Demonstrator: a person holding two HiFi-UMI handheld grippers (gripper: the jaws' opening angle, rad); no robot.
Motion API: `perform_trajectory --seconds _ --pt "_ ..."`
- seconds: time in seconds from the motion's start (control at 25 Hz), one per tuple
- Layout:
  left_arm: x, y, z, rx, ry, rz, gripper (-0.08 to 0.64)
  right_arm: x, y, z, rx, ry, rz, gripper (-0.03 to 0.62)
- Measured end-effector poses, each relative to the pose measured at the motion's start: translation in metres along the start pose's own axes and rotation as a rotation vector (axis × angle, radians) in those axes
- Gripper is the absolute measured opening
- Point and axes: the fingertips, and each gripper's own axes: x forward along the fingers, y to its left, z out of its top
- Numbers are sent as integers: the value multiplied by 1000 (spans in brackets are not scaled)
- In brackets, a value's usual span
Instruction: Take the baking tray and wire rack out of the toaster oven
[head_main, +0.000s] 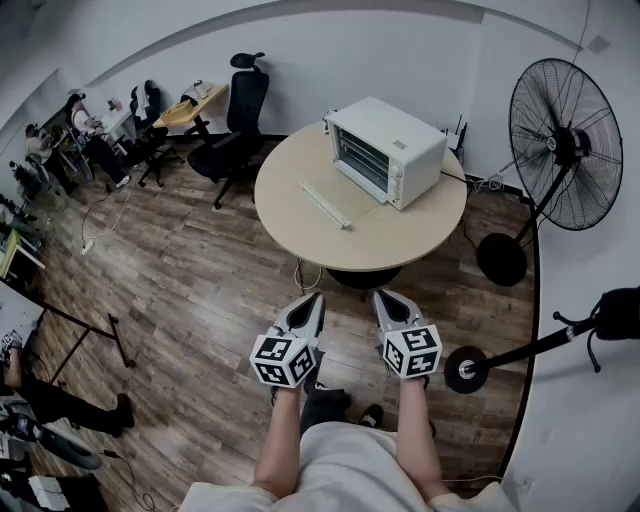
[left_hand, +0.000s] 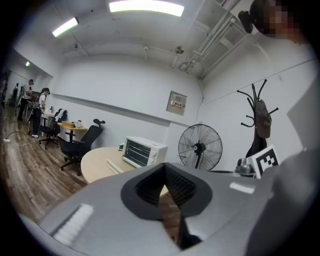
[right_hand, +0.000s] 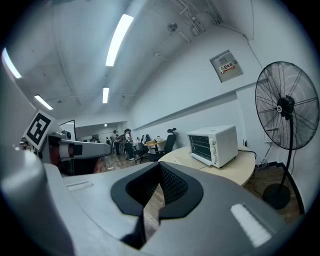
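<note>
A person holds two grey two-jaw grippers side by side over a brown wood-plank floor, the left gripper (head_main: 312, 298) and the right gripper (head_main: 384, 296) each with its jaws closed together on nothing. Well ahead of both sets of jaws, across a round beige counter (head_main: 290, 215), stands a white box-shaped toaster oven (head_main: 388, 150) with its glass door folded down flat onto the counter. Thin horizontal bars show inside the oven's open front, too small to tell baking tray from wire rack, and a tall black pedestal fan (head_main: 566, 145) stands on the floor farther right of the jaws.
</note>
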Motion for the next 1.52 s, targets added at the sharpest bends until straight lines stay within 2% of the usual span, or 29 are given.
perform_trajectory --seconds 0.24,0.36,0.56,0.72,0.88,1.04,1.2,1.52 --pt "-1 19 3 -2 -23 -5 54 3 -5 3 -15 1 -3 -5" --pt "-9 41 12 -25 -55 28 54 1 0 15 7 -31 50 -4" --pt "-28 79 26 -48 -102 98 54 7 10 21 6 -36 59 -3" --pt "-29 102 29 -49 -98 124 55 22 12 16 2 -12 61 -3" --pt "-26 118 27 -56 -83 109 55 35 21 10 7 12 62 -3" --pt "-15 142 20 -73 -40 85 55 54 33 -3 -55 79 14 -3" --pt "0 168 19 -105 -13 60 55 72 36 -8 -68 114 -27 -3" --pt "26 218 22 -34 58 8 54 111 29 -7 -20 101 -153 -3"
